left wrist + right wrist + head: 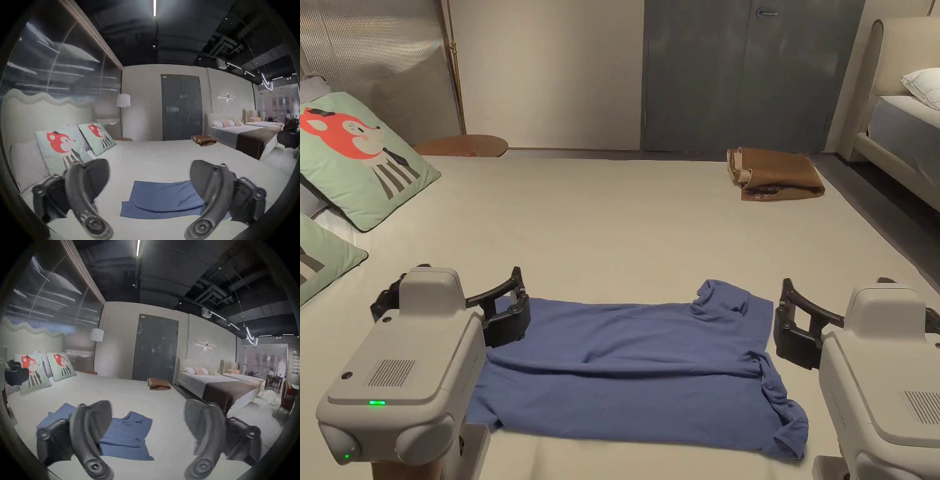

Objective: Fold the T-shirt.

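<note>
Both claws sit nearest the head camera, 1 at each lower corner. Left claw [509,306] hovers at the left edge of the T-shirt [637,369]; its own view shows the jaws spread wide with nothing between them. Right claw [794,325] stands just beside the shirt's right edge, near the collar end; its own view also shows the jaws wide apart and empty.

Location: 1 blue T-shirt lies on the bed [612,225], near the front edge, laid sideways between the 2 claws. It appears already folded once along its length, with a ridge running across the middle. The collar [722,294] is bunched at the far right corner, and the near right corner [790,431], probably a sleeve, is crumpled.

Handling, as a judgement: the fabric is thin, soft and light. It will drape and sag rather than hold a shape, so a single-point lift would let it collapse. Take hold at 2 corners of one short edge, 1 per claw, pinching all layers together; a shallow pinch risks separating the layers. Smooth the crumpled right corner first, or the next fold will trap the wrinkle.

Count of other items: 2 fox cushions [359,156] at the left, 1 folded brown cloth [778,175] at the far side of the bed, 1 neighbouring bed [900,137] at the right.
</note>
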Demonstrator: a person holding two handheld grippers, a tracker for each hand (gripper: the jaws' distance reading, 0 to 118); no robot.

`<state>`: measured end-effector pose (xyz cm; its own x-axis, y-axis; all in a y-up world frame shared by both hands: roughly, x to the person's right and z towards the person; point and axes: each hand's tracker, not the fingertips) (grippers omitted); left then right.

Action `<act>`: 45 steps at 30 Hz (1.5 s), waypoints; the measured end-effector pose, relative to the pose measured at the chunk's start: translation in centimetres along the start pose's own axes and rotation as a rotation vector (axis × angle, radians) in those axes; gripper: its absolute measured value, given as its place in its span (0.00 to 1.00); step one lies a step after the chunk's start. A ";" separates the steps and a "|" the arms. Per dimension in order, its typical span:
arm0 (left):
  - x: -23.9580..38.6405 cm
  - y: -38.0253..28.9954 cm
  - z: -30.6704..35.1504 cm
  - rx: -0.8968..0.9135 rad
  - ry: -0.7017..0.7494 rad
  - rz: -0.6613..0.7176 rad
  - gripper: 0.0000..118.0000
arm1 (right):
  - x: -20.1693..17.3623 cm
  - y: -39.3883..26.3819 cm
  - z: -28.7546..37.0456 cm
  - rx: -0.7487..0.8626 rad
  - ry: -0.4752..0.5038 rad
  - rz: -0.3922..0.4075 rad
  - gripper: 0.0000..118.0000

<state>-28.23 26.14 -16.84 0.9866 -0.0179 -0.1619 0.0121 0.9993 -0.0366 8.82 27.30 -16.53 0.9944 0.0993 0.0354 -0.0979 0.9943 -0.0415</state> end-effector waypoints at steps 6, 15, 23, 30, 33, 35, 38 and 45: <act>-1.1 -1.1 0.5 -0.045 -0.029 0.029 0.00 | -0.3 0.2 0.9 -0.006 0.022 -0.024 0.00; -2.5 -1.9 -1.4 -0.223 -0.046 0.031 0.00 | -0.3 0.0 0.1 -0.008 0.037 -0.025 0.00; -5.8 -8.1 -6.6 -0.600 0.009 0.099 0.38 | -0.1 -1.6 -1.7 -0.043 0.043 -0.022 0.00; -8.1 -13.8 -9.0 -0.773 0.088 0.118 0.91 | 0.1 -3.3 -3.2 -0.101 0.043 -0.022 0.00; -8.2 -15.9 -9.5 -0.831 0.108 0.076 0.90 | 0.2 -4.0 -3.8 -0.127 0.045 -0.027 0.00; -7.9 -16.9 -9.6 -0.856 0.104 0.061 0.87 | 0.2 -4.8 -4.1 -0.141 0.047 -0.019 0.00; -7.0 -18.0 -10.0 -0.875 0.083 0.029 0.53 | 0.4 -5.3 -4.6 -0.173 0.051 -0.010 0.00; -5.0 -16.6 -9.3 -0.806 0.030 -0.050 0.05 | 1.1 -7.6 -5.4 -0.303 0.035 0.013 0.00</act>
<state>-34.87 9.35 -24.58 0.9832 -0.0739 -0.1670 -0.0760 0.6659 -0.7422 10.91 19.62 -21.51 0.9945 0.1049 -0.0014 -0.0992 0.9359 -0.3380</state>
